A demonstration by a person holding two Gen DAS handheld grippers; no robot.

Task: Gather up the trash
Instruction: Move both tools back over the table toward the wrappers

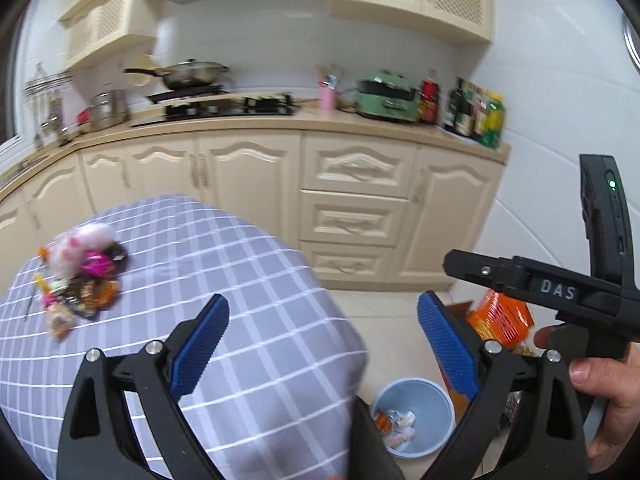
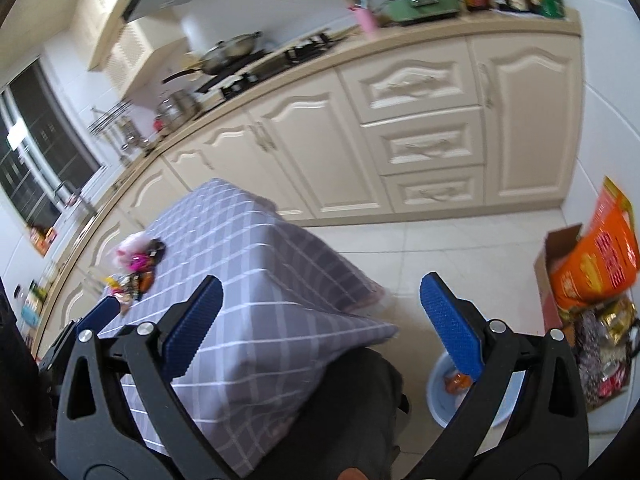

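Between the spread blue pads of the left gripper (image 1: 323, 332) lies nothing but air: its jaws stand wide apart and empty above the near edge of the checked tablecloth (image 1: 224, 248). Right gripper (image 2: 321, 316) likewise held with jaws wide apart and empty, above the table corner; in the left wrist view its black body appears at the right, gripped by the person's hand (image 1: 608, 392). Trash pile (image 1: 78, 276) of crumpled wrappers, pink and orange among them, rests on the cloth toward the far left of the table, well apart from both tools. Blue bin (image 1: 414, 416) stands on the tiled floor just beside the table, below the grippers, already holding several scraps. Orange bag (image 2: 596, 256) and a cardboard box (image 2: 554, 256) stand on the floor at the right, against the wall; cream cabinets (image 1: 352, 184) and a worktop lie beyond.

Step in hand, by judgement: between deliveries, with neither tool loaded and part of the trash already binned. Next move calls for reaching one gripper across the cloth to the pile, closing on a single wrapper, and carrying it over the bin. Thin wrappers may slip from the pads or drag neighbours along.
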